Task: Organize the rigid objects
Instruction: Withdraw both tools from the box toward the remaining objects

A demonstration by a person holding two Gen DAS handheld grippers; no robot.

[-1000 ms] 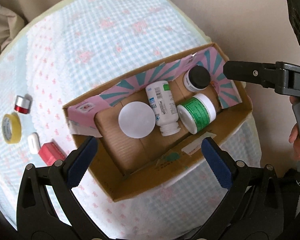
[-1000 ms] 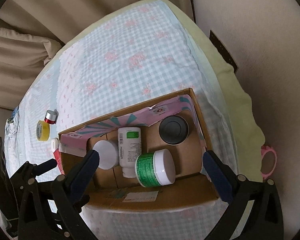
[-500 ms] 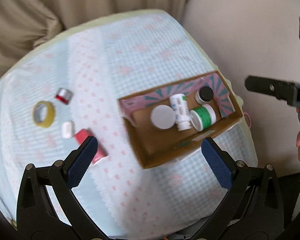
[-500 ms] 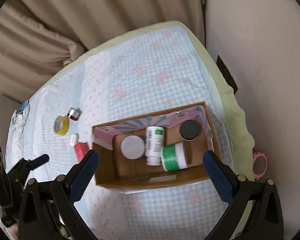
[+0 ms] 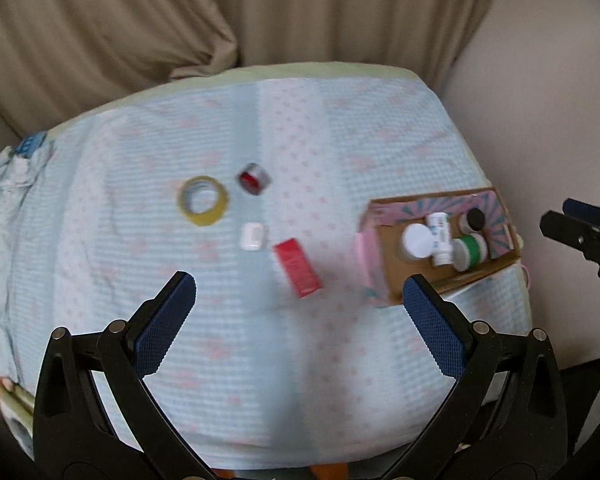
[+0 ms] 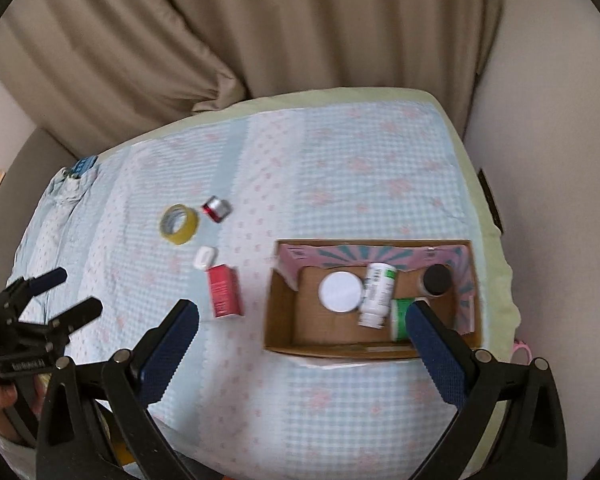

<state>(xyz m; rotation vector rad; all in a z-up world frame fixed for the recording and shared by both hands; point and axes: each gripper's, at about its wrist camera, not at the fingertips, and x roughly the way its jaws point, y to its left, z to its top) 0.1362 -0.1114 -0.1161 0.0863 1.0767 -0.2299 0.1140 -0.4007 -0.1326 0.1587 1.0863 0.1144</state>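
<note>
A cardboard box [image 6: 284, 312] [image 5: 388, 284] sits on the right of the cloth-covered table. It holds a white round lid [image 6: 340, 291], a white bottle [image 6: 376, 294], a green-labelled jar [image 6: 400, 318] and a black-capped jar [image 6: 437, 277]. On the cloth to its left lie a red box [image 6: 224, 290] [image 5: 297, 267], a white case [image 6: 204, 258] [image 5: 253, 236], a yellow tape roll [image 6: 179, 224] [image 5: 202, 201] and a red-and-silver jar [image 6: 217, 209] [image 5: 254, 178]. My left gripper [image 5: 300, 292] and my right gripper [image 6: 302, 314] are open, empty, well above the table.
Beige curtains [image 6: 260, 32] hang behind the table and a wall [image 6: 560, 160] stands at the right. A pink ring [image 6: 523, 350] lies past the table's right edge. A blue item [image 6: 82, 166] lies at the far left corner.
Both grippers have pulled back and up from the box, so the whole table now shows. The left view has swung left toward the loose items. Both stay open.
</note>
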